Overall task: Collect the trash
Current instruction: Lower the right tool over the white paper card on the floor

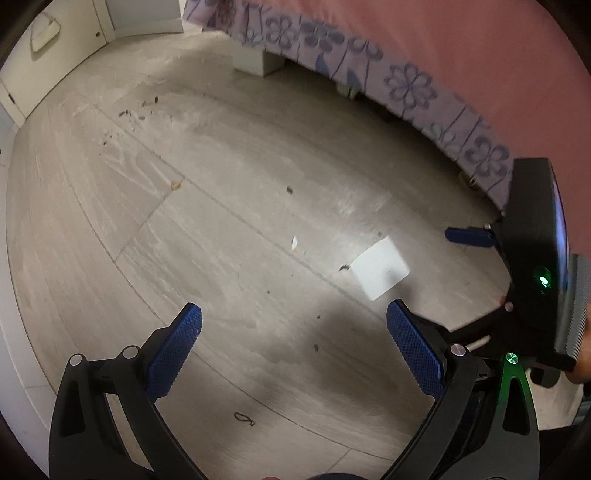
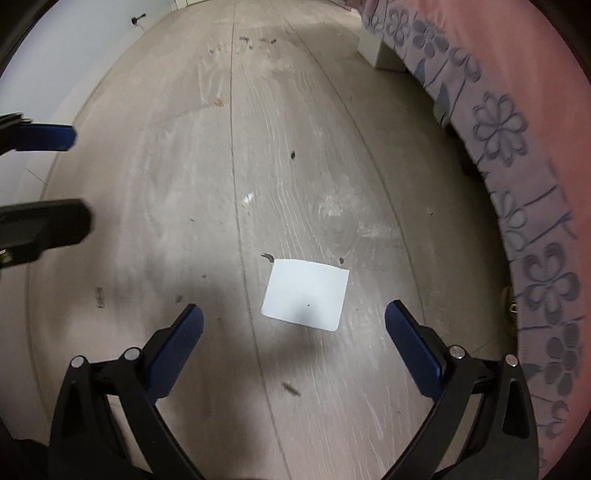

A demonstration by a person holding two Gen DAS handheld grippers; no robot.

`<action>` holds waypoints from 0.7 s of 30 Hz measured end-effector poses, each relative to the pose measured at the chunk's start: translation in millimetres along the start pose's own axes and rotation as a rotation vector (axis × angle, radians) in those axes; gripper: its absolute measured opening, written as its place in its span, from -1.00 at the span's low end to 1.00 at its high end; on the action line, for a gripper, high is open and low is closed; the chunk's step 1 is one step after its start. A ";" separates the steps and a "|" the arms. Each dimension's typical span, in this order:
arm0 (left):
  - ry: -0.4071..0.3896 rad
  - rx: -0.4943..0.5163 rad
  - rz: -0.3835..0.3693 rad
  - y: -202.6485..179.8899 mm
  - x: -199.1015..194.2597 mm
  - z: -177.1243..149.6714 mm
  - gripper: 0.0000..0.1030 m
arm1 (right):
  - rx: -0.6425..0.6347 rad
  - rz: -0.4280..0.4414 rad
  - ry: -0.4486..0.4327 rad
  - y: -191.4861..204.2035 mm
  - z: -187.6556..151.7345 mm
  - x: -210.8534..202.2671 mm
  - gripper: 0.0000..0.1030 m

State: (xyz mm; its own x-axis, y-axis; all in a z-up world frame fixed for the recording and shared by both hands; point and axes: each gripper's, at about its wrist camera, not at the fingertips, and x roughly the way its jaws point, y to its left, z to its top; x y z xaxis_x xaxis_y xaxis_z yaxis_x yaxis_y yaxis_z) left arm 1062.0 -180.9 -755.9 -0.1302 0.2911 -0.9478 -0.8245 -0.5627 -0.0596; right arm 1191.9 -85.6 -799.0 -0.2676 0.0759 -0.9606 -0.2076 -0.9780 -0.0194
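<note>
A white square of paper lies flat on the grey wooden floor, just ahead of and between the fingers of my right gripper, which is open and empty above it. The paper also shows in the left wrist view, ahead and to the right of my left gripper, which is open and empty. Small scraps lie further out: a pale crumb, a dark bit and a scatter of dark debris. A hair tie lies near the left gripper.
A bed with a pink cover and purple flowered valance runs along the right. A white bed leg block stands at the far end. White cabinets line the far left wall. The right gripper's body is at the left view's right edge.
</note>
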 end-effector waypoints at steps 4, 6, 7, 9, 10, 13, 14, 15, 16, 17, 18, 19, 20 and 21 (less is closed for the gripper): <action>0.013 0.007 0.010 5.7 12.5 -10.9 0.89 | 0.035 -0.026 0.022 4.0 -0.1 29.1 0.86; 0.016 0.008 0.007 8.2 16.7 -13.2 0.89 | 0.051 -0.040 0.035 5.1 0.3 41.3 0.86; 0.016 0.012 0.005 8.1 18.3 -12.9 0.89 | 0.056 -0.048 0.037 6.0 1.1 46.1 0.86; 0.015 0.030 -0.008 6.2 24.1 -10.2 0.89 | 0.063 -0.053 0.036 7.3 3.1 51.8 0.86; 0.010 0.045 -0.017 4.6 27.1 -8.1 0.89 | 0.066 -0.054 0.035 7.3 4.4 53.9 0.86; 0.005 0.082 -0.035 1.6 36.0 -2.0 0.89 | 0.065 -0.062 0.027 6.8 6.8 57.2 0.86; 0.002 0.101 -0.041 0.6 40.6 0.6 0.89 | 0.067 -0.060 0.027 6.2 7.0 58.7 0.86; 0.000 0.114 -0.044 -0.6 43.4 2.4 0.89 | 0.067 -0.059 0.026 5.7 6.8 60.4 0.86; 0.001 0.127 -0.047 -1.7 45.9 3.7 0.89 | 0.067 -0.059 0.023 5.0 6.5 61.7 0.86; 0.000 0.144 -0.050 -2.8 49.0 4.9 0.89 | 0.066 -0.059 0.023 4.5 5.9 62.8 0.86; 0.000 0.154 -0.052 -3.4 51.9 5.6 0.89 | 0.066 -0.059 0.023 3.6 5.5 64.0 0.86; 0.002 0.159 -0.054 -3.3 54.6 6.2 0.89 | 0.069 -0.058 0.022 3.4 5.0 65.9 0.86; 0.005 0.156 -0.058 -2.7 57.9 6.7 0.89 | 0.073 -0.057 0.020 2.5 4.0 65.0 0.86; 0.005 0.149 -0.062 -1.6 61.0 7.2 0.89 | 0.077 -0.057 0.018 1.5 3.7 65.8 0.86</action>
State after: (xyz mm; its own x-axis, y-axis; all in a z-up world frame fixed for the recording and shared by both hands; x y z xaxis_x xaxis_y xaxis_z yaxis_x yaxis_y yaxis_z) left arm 1051.4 -156.7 -811.3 -0.0743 0.3176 -0.9453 -0.9034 -0.4228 -0.0711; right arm 1170.5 -81.4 -861.2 -0.2361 0.1271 -0.9634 -0.2943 -0.9542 -0.0537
